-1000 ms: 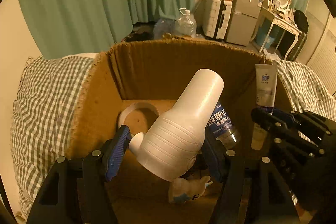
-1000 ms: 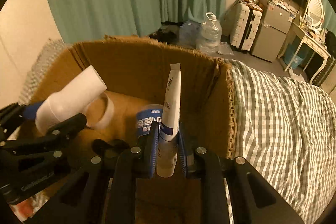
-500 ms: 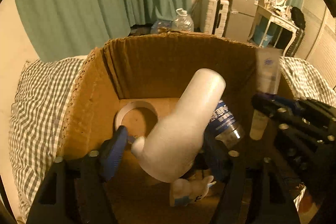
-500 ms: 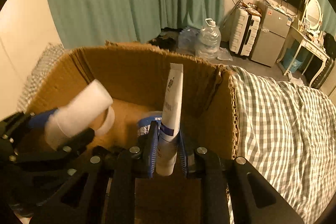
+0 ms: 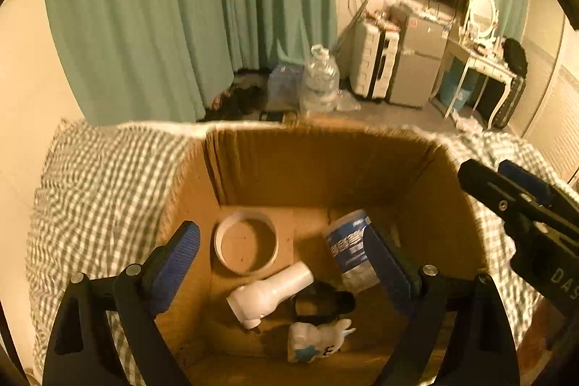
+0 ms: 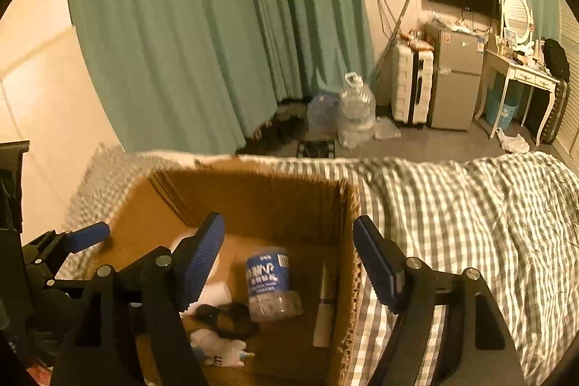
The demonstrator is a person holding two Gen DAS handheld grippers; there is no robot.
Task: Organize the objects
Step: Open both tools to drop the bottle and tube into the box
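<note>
An open cardboard box (image 5: 318, 165) sits on a checked bed cover. In the left wrist view the white bottle (image 5: 269, 293) lies on the box floor beside a tape ring (image 5: 246, 246), a blue-labelled water bottle (image 5: 349, 250), a dark object (image 5: 322, 304) and a small white toy (image 5: 315, 339). My left gripper (image 5: 286, 254) is open and empty above the box. In the right wrist view the tube (image 6: 324, 306) leans against the right wall of the box (image 6: 253, 194), next to the water bottle (image 6: 269, 281). My right gripper (image 6: 289, 252) is open and empty above them.
The checked bed cover (image 6: 470, 223) spreads to the right and left of the box (image 5: 97, 190). Beyond the bed are green curtains (image 5: 163, 24), large water jugs (image 6: 353, 113), a suitcase, a small fridge (image 6: 456, 78) and a dressing table.
Both grippers opened and rose. The white bottle dropped from the left gripper and the tube from the right gripper; both now lie inside the box.
</note>
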